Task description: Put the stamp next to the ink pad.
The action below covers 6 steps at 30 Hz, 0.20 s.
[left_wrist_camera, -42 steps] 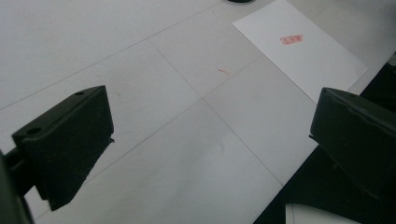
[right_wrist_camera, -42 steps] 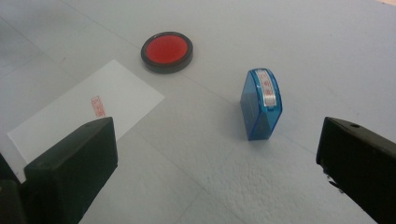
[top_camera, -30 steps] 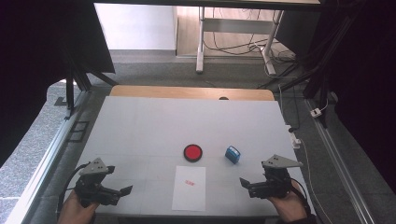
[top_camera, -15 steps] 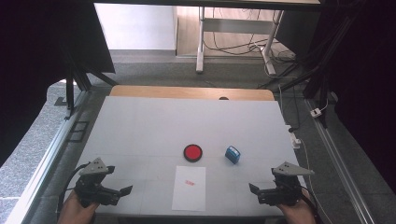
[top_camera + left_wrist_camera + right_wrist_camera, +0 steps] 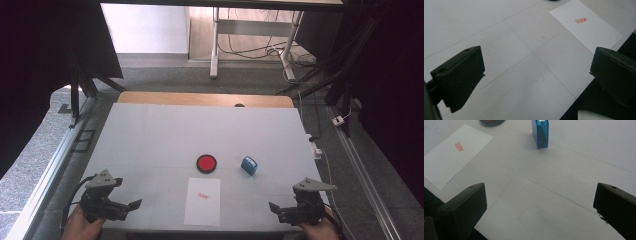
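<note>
Blue stamp [image 5: 248, 165] stands upright nearer the right gripper [image 5: 281, 212], ahead of its jaws; both the right and the left gripper [image 5: 126, 207] are wide open, empty.

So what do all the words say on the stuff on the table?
Red stamp mark on the paper: some characters inside a frame, too small and blurred to read.
Blue stamp: no readable label.
Red ink pad: no text to be seen.

1 paper sheet [image 5: 202, 201], 1 red ink pad [image 5: 206, 163], 1 blue stamp [image 5: 248, 165], 2 tongs.
</note>
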Motion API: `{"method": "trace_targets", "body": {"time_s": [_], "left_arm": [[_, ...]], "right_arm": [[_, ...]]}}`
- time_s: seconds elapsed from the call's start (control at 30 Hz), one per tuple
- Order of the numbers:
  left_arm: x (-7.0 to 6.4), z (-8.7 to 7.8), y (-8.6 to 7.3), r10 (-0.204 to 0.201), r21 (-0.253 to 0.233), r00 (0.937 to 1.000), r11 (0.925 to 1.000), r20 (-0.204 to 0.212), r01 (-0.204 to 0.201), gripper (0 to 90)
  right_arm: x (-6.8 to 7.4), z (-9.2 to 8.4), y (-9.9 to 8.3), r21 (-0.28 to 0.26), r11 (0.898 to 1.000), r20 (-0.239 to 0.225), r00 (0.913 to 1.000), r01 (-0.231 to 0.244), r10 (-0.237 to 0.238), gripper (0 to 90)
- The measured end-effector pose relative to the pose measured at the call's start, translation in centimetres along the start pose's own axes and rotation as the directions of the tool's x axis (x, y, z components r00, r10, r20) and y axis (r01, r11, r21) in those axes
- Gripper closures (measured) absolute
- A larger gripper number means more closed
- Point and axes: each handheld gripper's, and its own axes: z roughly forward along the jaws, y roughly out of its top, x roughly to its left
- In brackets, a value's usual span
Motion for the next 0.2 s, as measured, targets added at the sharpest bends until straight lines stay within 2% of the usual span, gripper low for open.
{"method": "trace_targets", "body": {"time_s": [0.2], "left_arm": [[0.14,0.08,0.1,-0.013,0.006,0.9999,0.9999,0.003,0.013,0.0]], "right_arm": [[-0.12,0.28,0.01,0.022,1.0,0.002,1.0,-0.004,0.004,0.0]]}}
